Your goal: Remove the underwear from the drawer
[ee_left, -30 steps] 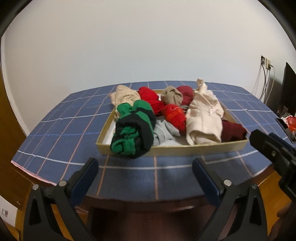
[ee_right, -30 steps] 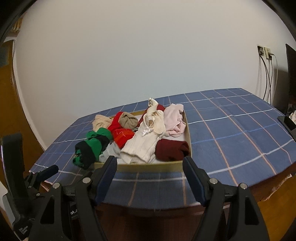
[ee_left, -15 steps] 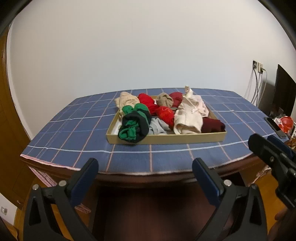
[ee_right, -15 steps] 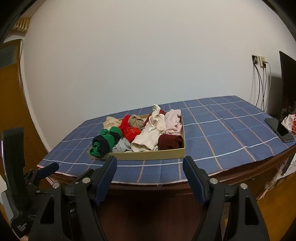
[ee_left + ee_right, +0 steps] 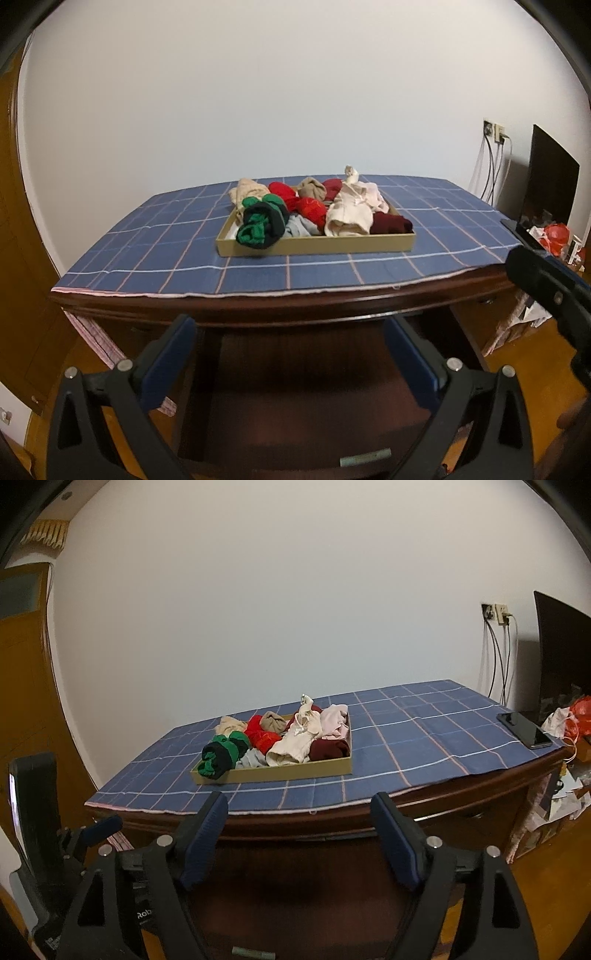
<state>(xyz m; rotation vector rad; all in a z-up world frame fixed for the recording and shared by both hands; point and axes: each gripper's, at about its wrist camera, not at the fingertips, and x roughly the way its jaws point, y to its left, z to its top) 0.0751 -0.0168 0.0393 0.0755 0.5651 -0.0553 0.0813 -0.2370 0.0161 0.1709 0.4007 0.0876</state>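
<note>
Nearest, the left gripper (image 5: 288,347) and right gripper (image 5: 299,827) hang short of the table (image 5: 332,299), fingers spread and holding nothing. Farther, the drawer (image 5: 314,244) rests on the blue checked cloth (image 5: 147,254), heaped with rolled underwear (image 5: 347,214).

We've pulled both grippers, left (image 5: 288,354) and right (image 5: 298,830), back and away from the worktop (image 5: 258,269). The drawer (image 5: 314,244) now sits far off; worktop edge and a phone (image 5: 524,729) have come into view.
</note>
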